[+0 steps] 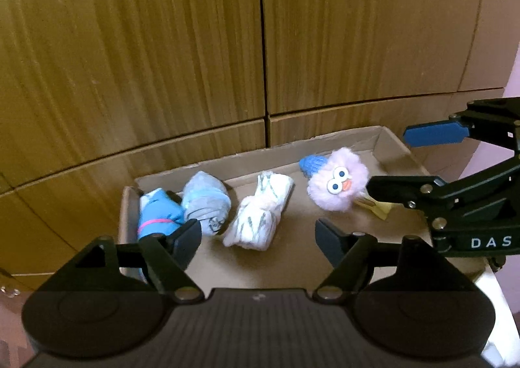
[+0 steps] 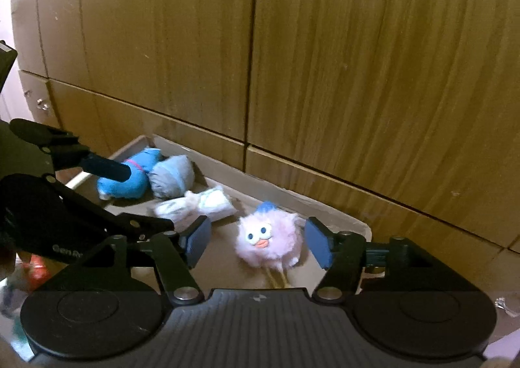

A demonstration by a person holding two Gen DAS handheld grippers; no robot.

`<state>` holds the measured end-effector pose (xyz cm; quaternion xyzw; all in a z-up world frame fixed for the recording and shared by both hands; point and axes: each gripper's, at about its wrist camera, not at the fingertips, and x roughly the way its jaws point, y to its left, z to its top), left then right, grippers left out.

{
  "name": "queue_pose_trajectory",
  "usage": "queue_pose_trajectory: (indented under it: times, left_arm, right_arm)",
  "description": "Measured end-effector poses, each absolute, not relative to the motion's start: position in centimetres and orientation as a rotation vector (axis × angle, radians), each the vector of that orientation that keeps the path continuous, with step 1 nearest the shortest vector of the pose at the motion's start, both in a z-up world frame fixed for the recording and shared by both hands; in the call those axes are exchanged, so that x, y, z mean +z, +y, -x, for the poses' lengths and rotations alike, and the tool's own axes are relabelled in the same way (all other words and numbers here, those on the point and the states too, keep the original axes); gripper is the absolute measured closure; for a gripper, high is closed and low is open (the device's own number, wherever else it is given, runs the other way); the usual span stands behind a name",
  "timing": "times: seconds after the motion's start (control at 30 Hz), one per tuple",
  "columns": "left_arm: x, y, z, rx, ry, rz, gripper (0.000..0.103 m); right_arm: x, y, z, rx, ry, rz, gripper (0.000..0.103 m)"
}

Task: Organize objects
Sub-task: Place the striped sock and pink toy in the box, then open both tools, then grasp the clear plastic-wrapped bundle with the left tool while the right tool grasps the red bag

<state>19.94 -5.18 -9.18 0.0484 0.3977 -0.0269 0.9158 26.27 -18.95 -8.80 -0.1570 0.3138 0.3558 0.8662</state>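
Note:
A shallow cardboard box holds a blue plush toy, a grey-blue rolled sock, a white striped rolled sock and a pink fluffy bird toy with a blue cap. My left gripper is open and empty above the box's near side. My right gripper is open, its fingers either side of the pink bird, just above it. The right gripper also shows in the left wrist view, beside the bird. The box, blue plush and socks show in the right wrist view.
Wooden cabinet doors stand right behind the box. A yellow tag lies under the bird. Red and other small items lie blurred at the lower left of the right wrist view.

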Motion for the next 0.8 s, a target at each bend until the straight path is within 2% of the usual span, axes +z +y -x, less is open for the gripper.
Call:
queue_pose_trajectory:
  times: [0.23,0.37,0.57,0.8]
  left_arm:
    - [-7.0,-5.4,-15.2,-0.048,0.775,-0.098,0.022]
    - [-6.1,-4.7,-10.1,-0.038,0.734,-0.070,0.013]
    - [-6.3,-3.8,-1.1,-0.023,0.708,-0.046,0.013]
    - [-7.8,-4.1,7.7,-0.020,0.675,-0.098,0.014]
  right_arm:
    - [-6.4,-21.0,-20.8,0.737,0.622,0.299,0.030]
    - [-5.6,-22.7,-16.5,0.717,0.596,0.278,0.025]
    - [-6.6,-26.1,-9.7,0.680,0.590,0.205,0.023]
    - [-10.9,-29.1,-3.8,0.617,0.601,0.152,0.022]
